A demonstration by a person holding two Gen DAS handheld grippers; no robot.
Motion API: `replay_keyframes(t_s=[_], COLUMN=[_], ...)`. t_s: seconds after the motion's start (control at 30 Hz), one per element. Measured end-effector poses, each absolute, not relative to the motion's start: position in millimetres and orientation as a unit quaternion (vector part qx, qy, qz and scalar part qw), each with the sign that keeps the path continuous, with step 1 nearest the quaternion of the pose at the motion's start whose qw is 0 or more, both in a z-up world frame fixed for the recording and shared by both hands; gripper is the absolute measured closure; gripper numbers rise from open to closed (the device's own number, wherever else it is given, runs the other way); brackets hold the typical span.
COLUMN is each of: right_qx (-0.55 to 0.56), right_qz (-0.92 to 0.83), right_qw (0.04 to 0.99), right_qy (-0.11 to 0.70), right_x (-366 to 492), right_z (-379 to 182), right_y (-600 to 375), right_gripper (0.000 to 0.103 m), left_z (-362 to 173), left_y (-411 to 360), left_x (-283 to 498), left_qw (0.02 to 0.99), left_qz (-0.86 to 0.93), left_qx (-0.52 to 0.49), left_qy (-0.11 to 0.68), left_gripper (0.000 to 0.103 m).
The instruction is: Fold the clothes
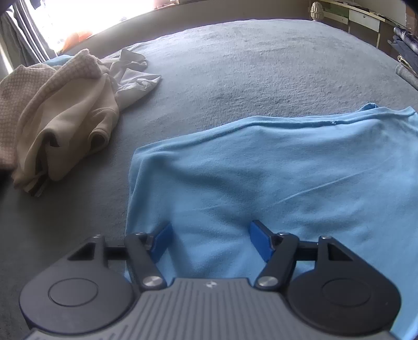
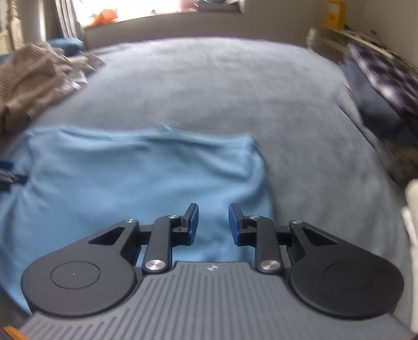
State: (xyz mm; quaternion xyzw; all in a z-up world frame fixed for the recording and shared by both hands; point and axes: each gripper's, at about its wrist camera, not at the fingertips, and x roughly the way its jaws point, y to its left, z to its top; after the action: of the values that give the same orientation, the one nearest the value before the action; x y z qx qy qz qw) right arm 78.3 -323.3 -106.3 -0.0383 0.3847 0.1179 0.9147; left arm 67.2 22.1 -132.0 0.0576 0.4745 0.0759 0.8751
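- Left wrist view: the left gripper (image 1: 210, 236) hangs low over the light blue shirt (image 1: 274, 177), its blue pads wide apart with nothing between them.
- The shirt lies spread flat on the grey bed (image 1: 248, 73), filling the right and lower part of this view; its far hem runs as a seam line across the top edge, with a small corner sticking up at the far right.
- The shirt's left edge falls just beside the left finger (image 1: 163, 242), and bare bed shows beyond it.
- Well apart on the left sits a heap of clothes: a beige sweatshirt (image 1: 75, 123) crumpled in front, a knitted cream piece (image 1: 23, 86) behind it, and a white garment (image 1: 133, 75) trailing off to the right of the heap.
- At the far end, a bright window (image 1: 91, 15) and a desk with drawers (image 1: 363, 18) in the right corner.
- Right wrist view: this picture is blurred by motion. The right gripper (image 2: 213, 221) hovers above the near right part of the same shirt (image 2: 125, 177), pads parted and holding nothing.
- The shirt's right edge runs just right of the gripper, grey bed (image 2: 235, 86) beyond.
- A dark fragment of the other gripper (image 2: 10, 175) pokes in at the left border, over the shirt's left side.
- The beige heap (image 2: 31, 81) sits far left; a checked dark cloth (image 2: 384, 78) lies at the right edge of the bed.
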Motion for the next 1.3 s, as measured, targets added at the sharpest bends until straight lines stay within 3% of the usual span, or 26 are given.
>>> replay_keyframes(t_s=[0.2, 0.53, 1.3], right_qx=[-0.042, 0.015, 0.038], right_qz=[0.155, 0.03, 0.242], right_qw=[0.9, 0.924, 0.894], right_qy=[0.404, 0.381, 0.374], right_x=[107, 130, 84], right_z=[-123, -114, -58], right_y=[-293, -349, -223], right_gripper=[0.079, 0.079, 0.075], left_z=[-132, -132, -117], left_y=[24, 25, 95], left_x=[68, 69, 31], left_qw=[0.874, 0.874, 0.886], left_qz=[0.075, 0.075, 0.081], left_qx=[0.057, 0.055, -0.041], left_qy=[0.477, 0.478, 0.456], left_gripper=[0.034, 0.03, 0.029])
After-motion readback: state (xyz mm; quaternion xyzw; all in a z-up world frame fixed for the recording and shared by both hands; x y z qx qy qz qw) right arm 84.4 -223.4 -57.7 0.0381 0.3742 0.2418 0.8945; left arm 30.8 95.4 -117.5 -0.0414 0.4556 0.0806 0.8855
